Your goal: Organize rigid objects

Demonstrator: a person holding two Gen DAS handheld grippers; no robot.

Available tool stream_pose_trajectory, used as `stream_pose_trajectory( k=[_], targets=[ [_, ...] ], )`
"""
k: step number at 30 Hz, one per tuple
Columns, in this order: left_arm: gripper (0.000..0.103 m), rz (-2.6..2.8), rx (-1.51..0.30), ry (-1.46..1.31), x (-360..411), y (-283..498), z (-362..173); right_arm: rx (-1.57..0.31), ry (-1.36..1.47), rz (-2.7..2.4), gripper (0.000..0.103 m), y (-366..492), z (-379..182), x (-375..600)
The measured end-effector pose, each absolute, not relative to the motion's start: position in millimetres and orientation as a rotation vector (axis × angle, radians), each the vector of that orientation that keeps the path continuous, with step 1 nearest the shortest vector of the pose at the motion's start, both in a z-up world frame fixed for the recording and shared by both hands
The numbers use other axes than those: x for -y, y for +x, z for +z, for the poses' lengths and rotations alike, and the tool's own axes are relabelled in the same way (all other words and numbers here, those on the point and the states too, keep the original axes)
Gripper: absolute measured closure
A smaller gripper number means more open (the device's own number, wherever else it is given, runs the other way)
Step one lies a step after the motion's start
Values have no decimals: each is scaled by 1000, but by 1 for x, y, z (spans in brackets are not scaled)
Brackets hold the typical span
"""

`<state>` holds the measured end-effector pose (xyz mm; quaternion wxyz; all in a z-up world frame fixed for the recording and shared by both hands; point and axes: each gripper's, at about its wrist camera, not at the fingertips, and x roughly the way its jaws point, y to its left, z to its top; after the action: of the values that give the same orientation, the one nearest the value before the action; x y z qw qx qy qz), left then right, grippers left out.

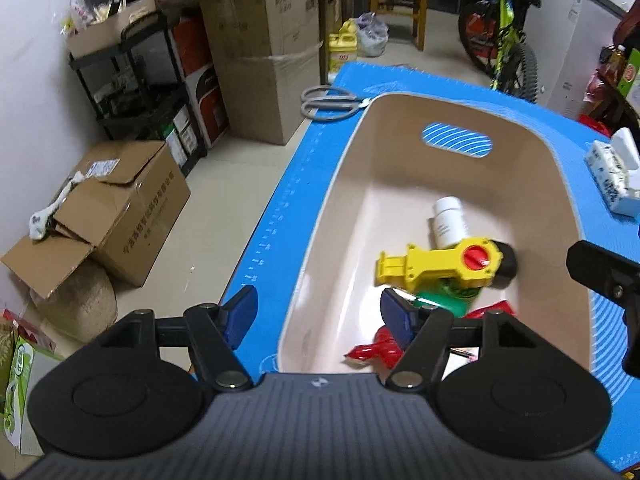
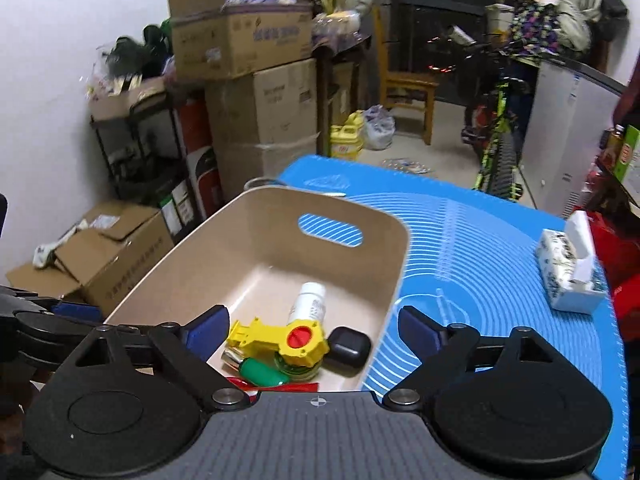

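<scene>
Both grippers hang above a beige bin (image 1: 540,184) on a blue mat (image 2: 480,248), holding nothing. The left gripper (image 1: 318,312) is partly spread, the right gripper (image 2: 314,330) wide. In the bin lie a yellow toy (image 2: 276,338), white bottle (image 2: 308,304) and black case (image 2: 347,347). Only the left view shows scissors (image 1: 328,102) beyond the bin.

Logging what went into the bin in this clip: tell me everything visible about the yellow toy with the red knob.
The yellow toy is hard-looking plastic: a flat handle with a squared, ribbed end and a hexagonal head bearing a red knob. It lies flat inside the beige bin, knob up, atop other items: its head overlaps the white bottle and a green round piece, beside a black case. No tongs touch it.
</scene>
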<state>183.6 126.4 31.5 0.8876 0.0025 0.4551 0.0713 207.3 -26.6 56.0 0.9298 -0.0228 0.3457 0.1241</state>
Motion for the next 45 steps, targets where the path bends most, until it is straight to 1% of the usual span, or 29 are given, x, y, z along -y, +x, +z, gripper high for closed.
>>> stream_pose_trajectory(
  k=[2, 5, 22, 37, 45],
  targets=[
    [32, 143, -934, 12, -121, 178, 38, -699, -34, 236, 7, 199, 63, 36],
    [30, 135, -914, 25, -112, 167, 47, -686, -13, 210, 6, 187, 73, 49],
    [29, 67, -787, 86, -57, 94, 96, -640, 25, 104, 4, 98, 114, 113],
    [29, -22, -722, 93, -22, 35, 102, -608, 42, 50, 3, 19, 119, 149],
    [29, -52, -715, 94, -11, 12, 93, -588, 58, 40, 3, -10, 113, 160]
  ],
)
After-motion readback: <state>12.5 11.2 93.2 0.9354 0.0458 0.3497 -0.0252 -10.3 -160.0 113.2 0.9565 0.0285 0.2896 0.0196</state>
